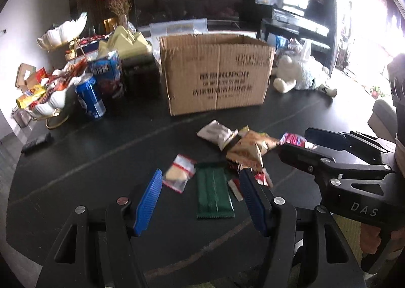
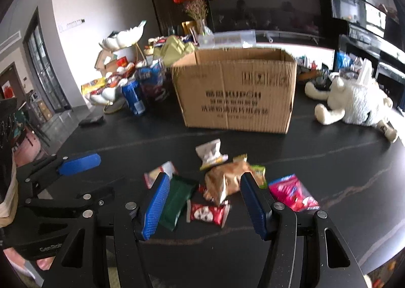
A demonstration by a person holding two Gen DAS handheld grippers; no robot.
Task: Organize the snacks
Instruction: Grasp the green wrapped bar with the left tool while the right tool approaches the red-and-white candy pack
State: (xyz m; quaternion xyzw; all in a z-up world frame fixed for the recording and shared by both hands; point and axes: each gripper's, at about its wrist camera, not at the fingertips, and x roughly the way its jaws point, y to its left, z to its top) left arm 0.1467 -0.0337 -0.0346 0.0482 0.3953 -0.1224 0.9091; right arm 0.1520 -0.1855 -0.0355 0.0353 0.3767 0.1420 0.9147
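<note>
A heap of snack packets lies on the black table (image 1: 76, 161) in front of an open cardboard box (image 1: 215, 73) (image 2: 235, 93). My left gripper (image 1: 202, 191) hovers open over a dark green packet (image 1: 215, 191), beside a clear packet with red trim (image 1: 178, 172). My right gripper (image 2: 205, 202) stands open above a red packet (image 2: 207, 213) and a crumpled tan bag (image 2: 222, 181); neither gripper's pads touch anything. A white packet (image 2: 210, 153) lies nearer the box, and a pink packet (image 2: 291, 193) sits right of the right gripper's fingers. Each gripper shows at the edge of the other's view.
A blue can (image 1: 89, 98) and a blue carton (image 1: 108, 70) stand left of the box, beside a white tiered dish (image 1: 50, 100) full of snacks. A white plush toy (image 2: 354, 103) lies right of the box. A dark flat device (image 1: 36, 142) rests at the table's left edge.
</note>
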